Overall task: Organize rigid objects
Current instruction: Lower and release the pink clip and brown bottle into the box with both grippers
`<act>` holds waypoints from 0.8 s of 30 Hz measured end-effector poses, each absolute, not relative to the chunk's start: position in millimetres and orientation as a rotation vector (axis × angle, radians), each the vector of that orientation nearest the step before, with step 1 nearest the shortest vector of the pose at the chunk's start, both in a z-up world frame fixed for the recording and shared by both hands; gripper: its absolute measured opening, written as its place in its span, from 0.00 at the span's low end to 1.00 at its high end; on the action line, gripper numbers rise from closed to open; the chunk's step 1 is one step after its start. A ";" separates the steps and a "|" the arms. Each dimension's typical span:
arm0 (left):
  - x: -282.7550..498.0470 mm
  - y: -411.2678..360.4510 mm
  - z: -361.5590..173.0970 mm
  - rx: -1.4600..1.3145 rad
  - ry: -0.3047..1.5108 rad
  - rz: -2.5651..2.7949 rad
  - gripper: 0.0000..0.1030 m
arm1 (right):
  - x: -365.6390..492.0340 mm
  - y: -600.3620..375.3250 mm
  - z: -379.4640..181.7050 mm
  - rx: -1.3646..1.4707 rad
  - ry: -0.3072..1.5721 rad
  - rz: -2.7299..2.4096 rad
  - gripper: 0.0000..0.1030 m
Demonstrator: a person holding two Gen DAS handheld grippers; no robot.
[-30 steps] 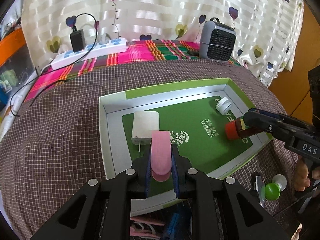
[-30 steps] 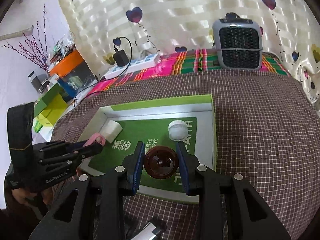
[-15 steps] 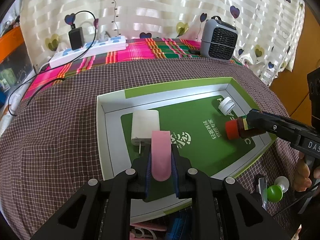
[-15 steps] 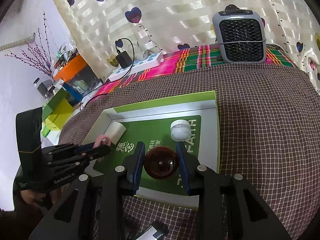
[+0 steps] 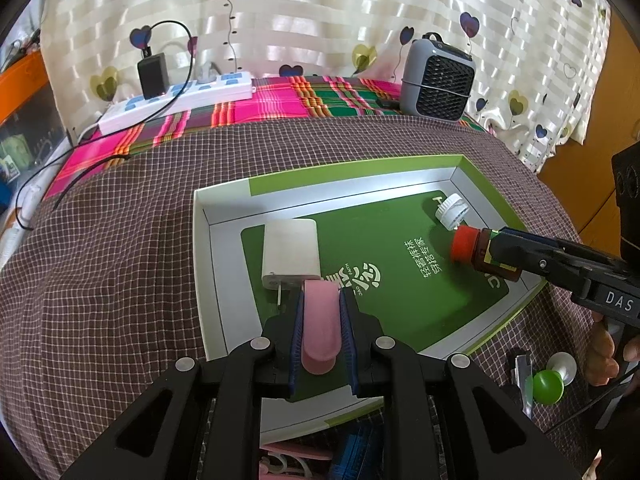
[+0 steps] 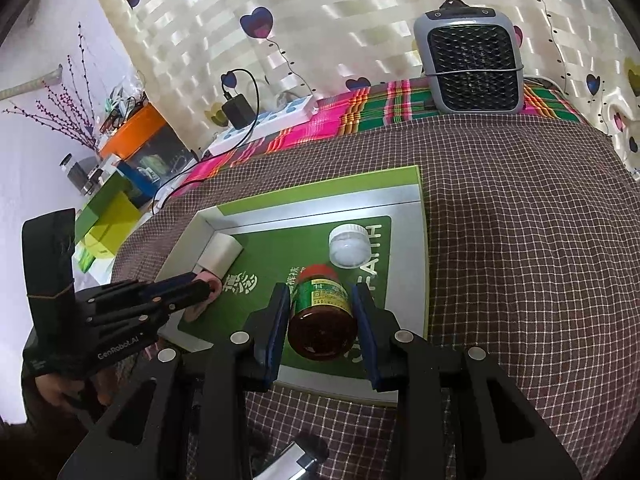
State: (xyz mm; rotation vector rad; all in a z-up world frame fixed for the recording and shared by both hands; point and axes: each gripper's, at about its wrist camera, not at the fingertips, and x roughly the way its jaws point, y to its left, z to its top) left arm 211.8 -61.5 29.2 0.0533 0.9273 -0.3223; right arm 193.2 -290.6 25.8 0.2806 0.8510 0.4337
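A green and white box tray [image 5: 218, 264] lies on the checked cloth. In it are a white charger block [image 5: 290, 254] and a small white-capped jar [image 5: 452, 210]. My left gripper [image 5: 322, 300] is shut on a flat pink piece [image 5: 320, 328], held over the tray's near left part, just in front of the charger. My right gripper [image 6: 322, 294] is shut on a brown jar [image 6: 322, 316] with a green label and a red lid. The jar is tilted, lid end forward, over the tray [image 6: 404, 196] near the white-capped jar [image 6: 347, 246]. From the left wrist, the brown jar [image 5: 480, 250] hangs at the tray's right side.
A grey fan heater [image 5: 438, 80] and a white power strip [image 5: 180, 96] with a black plug stand at the back on striped cloth. A green ball knob [image 5: 548, 386] and a metal clip [image 5: 522, 372] lie right of the tray. Pink hangers [image 5: 288, 460] lie below it.
In the right wrist view the brown jar now shows its label and red lid, where earlier only its round bottom showed. The left gripper and pink piece have kept still.
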 end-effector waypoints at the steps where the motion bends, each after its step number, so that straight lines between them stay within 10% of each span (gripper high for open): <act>1: 211.8 -61.5 29.2 0.053 0.928 -0.322 0.16 | 193.1 -290.4 25.5 0.277 0.851 0.432 0.33; 24: 201.3 -62.6 36.0 0.060 0.915 -0.331 0.23 | 186.4 -287.5 28.5 0.229 0.839 0.386 0.33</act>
